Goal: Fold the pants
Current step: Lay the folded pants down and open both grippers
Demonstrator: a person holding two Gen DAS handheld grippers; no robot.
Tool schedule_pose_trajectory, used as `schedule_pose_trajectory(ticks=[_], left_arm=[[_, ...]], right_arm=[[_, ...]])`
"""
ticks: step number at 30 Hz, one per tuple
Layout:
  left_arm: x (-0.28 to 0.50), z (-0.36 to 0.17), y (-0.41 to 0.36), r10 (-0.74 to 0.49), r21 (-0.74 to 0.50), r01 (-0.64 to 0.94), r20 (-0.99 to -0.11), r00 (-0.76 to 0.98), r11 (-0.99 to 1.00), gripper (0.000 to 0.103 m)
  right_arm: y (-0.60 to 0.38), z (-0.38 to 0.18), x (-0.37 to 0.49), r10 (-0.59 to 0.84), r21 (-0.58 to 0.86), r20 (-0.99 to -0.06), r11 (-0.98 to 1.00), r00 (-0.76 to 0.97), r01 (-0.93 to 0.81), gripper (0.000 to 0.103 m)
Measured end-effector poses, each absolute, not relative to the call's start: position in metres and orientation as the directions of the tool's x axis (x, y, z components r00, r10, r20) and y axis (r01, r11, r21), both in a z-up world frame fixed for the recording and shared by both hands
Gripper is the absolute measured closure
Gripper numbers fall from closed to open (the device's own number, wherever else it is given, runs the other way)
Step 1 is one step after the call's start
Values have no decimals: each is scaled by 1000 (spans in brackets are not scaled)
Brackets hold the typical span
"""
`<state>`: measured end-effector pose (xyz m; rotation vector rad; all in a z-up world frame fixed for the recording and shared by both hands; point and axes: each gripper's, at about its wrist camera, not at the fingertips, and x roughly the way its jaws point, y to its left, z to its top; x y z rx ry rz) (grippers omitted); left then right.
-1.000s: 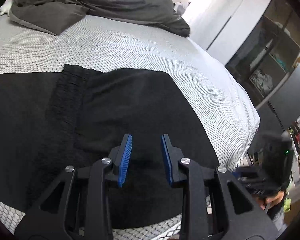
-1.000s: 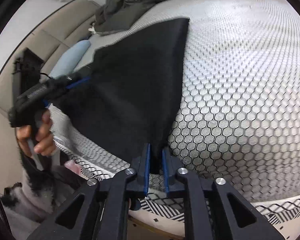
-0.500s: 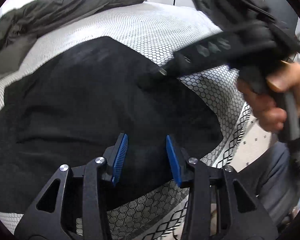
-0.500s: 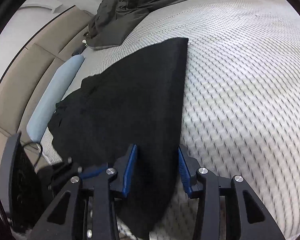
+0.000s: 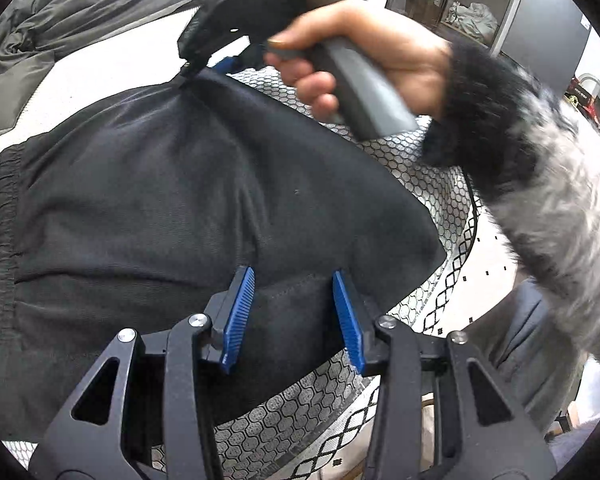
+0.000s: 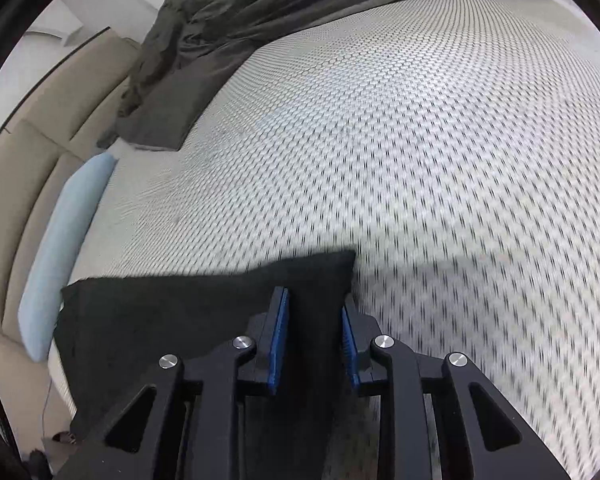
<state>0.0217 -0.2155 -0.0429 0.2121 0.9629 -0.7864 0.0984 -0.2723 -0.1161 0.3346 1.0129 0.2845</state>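
Observation:
The black pants (image 5: 160, 200) lie folded on the honeycomb-patterned bed (image 6: 420, 140), with the elastic waistband at the left of the left wrist view. My left gripper (image 5: 291, 276) hovers open over the near hem, fabric beneath its blue pads and no pinch. My right gripper (image 6: 314, 300) is closing at the far corner of the pants (image 6: 180, 312), and black cloth fills the gap between its pads. In the left wrist view the right gripper (image 5: 190, 76) sits at that corner, where the cloth tents up towards its tips. A hand (image 5: 360, 40) holds its grey handle.
A crumpled dark grey blanket (image 6: 228, 20) lies at the far end of the bed. A light blue pillow (image 6: 64, 248) rests against the beige headboard (image 6: 20, 168). The bed's edge (image 5: 440, 300) runs close on the right, below a fuzzy grey sleeve (image 5: 540, 184). A shelf unit (image 5: 460, 0) stands behind.
My right gripper let go of the pants' near edge, slid forward along the cloth to its far corner and narrowed its jaws there. My left gripper rolled and its jaws widened.

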Motion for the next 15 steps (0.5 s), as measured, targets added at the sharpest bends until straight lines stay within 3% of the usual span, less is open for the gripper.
schedule_pose_trajectory(ticks=[3,5,6,13,15], left_arm=[[18,-43,-221,-512,-169,695,-797,321,699,58],[18,-41,-218,-509,-158,693,-792,338,704,58],[20,-39,-215,-512,-158,691,-788,342,706,58],[39,-20,-171,-576,-282,589,-714,398,757,54],[48,-10,-151,-568,-296,539,-688,453,789,53]], right_arm=[[-274,-111,104,365,385,-777,920,513,-71,74],[-282,-107,92,414,437,-768,897,488,-73,56],[-286,-107,80,448,470,-755,879,478,-82,55],[-311,-119,-31,598,630,-666,771,446,-94,55],[-297,-122,-50,609,646,-643,757,463,-98,63]])
